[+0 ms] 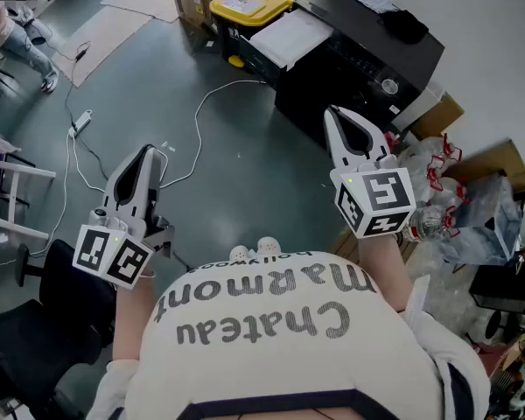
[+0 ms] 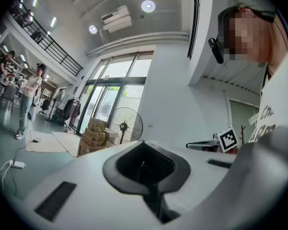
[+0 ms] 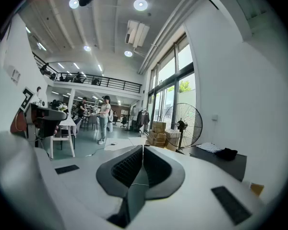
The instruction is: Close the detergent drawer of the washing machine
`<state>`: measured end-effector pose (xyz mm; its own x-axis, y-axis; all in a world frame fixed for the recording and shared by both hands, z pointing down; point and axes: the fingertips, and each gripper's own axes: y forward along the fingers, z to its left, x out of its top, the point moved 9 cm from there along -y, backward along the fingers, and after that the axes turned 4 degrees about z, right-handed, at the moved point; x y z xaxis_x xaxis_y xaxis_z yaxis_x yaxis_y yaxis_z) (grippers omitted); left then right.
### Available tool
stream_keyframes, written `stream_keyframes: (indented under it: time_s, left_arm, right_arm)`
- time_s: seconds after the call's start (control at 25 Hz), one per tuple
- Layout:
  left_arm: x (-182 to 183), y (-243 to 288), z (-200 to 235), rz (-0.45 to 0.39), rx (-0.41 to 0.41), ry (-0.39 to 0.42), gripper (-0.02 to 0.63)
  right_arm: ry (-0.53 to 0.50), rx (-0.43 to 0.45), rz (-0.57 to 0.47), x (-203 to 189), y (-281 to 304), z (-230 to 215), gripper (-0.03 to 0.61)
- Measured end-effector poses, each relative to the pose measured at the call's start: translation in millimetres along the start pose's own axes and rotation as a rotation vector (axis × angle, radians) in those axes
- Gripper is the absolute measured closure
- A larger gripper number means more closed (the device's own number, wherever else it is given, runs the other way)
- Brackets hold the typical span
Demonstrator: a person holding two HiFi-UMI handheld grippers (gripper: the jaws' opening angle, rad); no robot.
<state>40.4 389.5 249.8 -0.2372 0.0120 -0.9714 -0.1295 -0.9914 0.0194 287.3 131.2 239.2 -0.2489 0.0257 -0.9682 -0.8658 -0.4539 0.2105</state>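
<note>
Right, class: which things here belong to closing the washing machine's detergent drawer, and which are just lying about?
Job: white two-jaw left gripper, shut, empty; white two-jaw right gripper, shut, empty. No washing machine or drawer is in view.

Lying about: yellow-lidded black bin; loose white cable; white power strip; black pedestal fan; brown cardboard boxes.
</note>
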Motion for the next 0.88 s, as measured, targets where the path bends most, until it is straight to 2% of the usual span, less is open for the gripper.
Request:
stream_keyframes:
  time_s: [0.16,0.28,0.52,0.6,0.76,0.88]
  left_arm:
    - [3.0,-2.1,-3.5,0.01,0.002,0.043,0.606]
    - [4.7,-4.9,0.3,0.013,0.008,0.044,0.606]
    - [0.3,-19.8,31.1,0.025,0.093,-0.003,0.606]
    - [-6.0,-28.4,43.3,0.033,0.11,-0.022,0.606]
    - [-19.3,-37.8,62.9,0.059,0.124,-0.05,0.606]
    - [-31.8,-42.6,75.7,0.085,0.131,-0.106,0.606]
  right_arm:
    - [0.007,0.007,0.001,-0.5,1.8,0.5,0.546]
    - [0.045,0.018,0.001,-1.0,7.0,1.9,0.545]
    - [0.346,0.125,-0.006,-8.2,22.8,11.0,0.545]
    - [0.406,0.145,0.002,-16.3,25.6,21.1,0.545]
    - [0.389,0.125,0.064,-35.0,35.3,42.3,0.545]
    - [0.366,0.113,0.141,-50.6,43.6,50.9,0.545]
